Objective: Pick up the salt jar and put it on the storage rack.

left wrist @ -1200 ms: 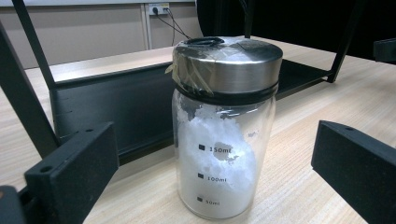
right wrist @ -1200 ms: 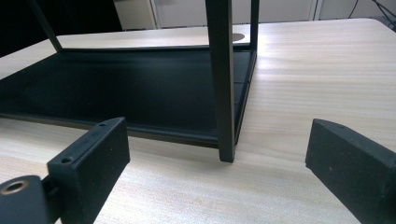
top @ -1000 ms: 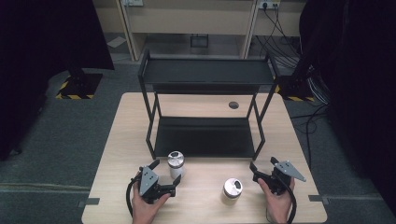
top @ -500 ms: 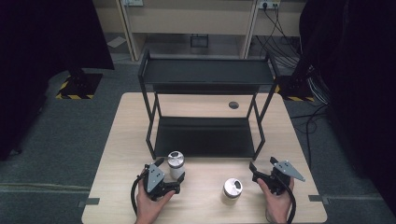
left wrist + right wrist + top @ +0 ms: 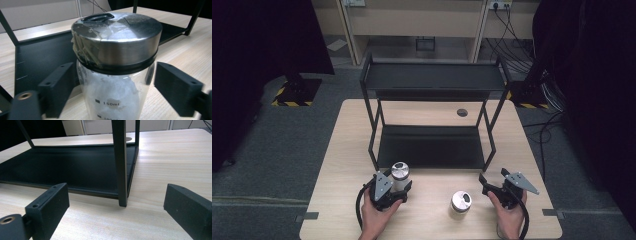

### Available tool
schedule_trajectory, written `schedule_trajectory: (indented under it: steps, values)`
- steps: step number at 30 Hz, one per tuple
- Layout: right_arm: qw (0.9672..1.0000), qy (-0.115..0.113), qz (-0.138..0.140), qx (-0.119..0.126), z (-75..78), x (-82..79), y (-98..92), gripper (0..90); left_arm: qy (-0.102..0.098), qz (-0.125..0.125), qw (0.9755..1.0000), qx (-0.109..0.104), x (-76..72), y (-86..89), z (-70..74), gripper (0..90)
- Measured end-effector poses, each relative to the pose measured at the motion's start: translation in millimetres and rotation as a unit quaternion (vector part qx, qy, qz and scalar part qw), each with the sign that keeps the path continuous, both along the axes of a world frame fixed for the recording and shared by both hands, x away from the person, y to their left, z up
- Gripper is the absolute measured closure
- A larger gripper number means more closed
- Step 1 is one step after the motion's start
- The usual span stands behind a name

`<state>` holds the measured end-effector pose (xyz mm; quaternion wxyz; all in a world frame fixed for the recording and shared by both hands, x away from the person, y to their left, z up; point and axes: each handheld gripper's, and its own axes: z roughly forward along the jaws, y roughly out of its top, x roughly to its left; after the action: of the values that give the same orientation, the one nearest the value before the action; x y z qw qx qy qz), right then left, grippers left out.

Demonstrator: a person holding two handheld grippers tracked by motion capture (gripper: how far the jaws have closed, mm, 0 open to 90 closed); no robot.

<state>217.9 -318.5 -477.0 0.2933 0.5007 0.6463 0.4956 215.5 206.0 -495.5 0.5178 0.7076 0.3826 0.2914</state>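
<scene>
Left gripper (image 5: 398,186) advanced since earlier frame, jaws just been closing around jar (image 5: 116,65), pads close beside glass, contact unclear. Jar upright before shelf (image 5: 432,147), near table's front edge. Right gripper (image 5: 117,215) jaws wide apart, empty.

The left gripper (image 5: 401,186) has crept forward around the jar (image 5: 400,176), which stood just ahead of it before, and its jaws have just been closing in beside the glass body now between them.
</scene>
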Motion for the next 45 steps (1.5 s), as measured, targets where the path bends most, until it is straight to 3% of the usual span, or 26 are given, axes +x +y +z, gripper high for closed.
schedule_trajectory:
  steps: [4,18,21,26,34,45]
  values:
    - [1.0000,0.000,0.000,0.001,-0.2,-0.2,-0.2,6.3,0.000,0.002,1.0000,-0.006,0.6,-0.1,-0.8,29.6]
    - [1.0000,0.000,0.001,-0.001,0.1,0.3,-0.1,6.3,-0.005,-0.006,0.9999,-0.008,1.2,1.4,-2.4,30.4]
    - [1.0000,0.001,0.001,0.000,0.2,0.4,-0.4,6.4,-0.008,-0.009,0.9998,-0.016,1.0,2.7,-3.5,30.5]
    - [1.0000,0.002,0.002,0.001,0.4,0.8,-0.8,6.4,-0.034,-0.004,0.9988,-0.036,-6.1,7.1,4.3,30.5]
    - [1.0000,0.002,0.002,0.000,0.6,0.9,-0.6,6.4,-0.074,0.004,0.9960,-0.049,-17.8,10.9,22.5,30.5]
    - [1.0000,0.003,0.002,0.001,0.6,0.9,-0.9,6.3,-0.084,0.002,0.9953,-0.049,-22.2,10.2,29.7,30.5]
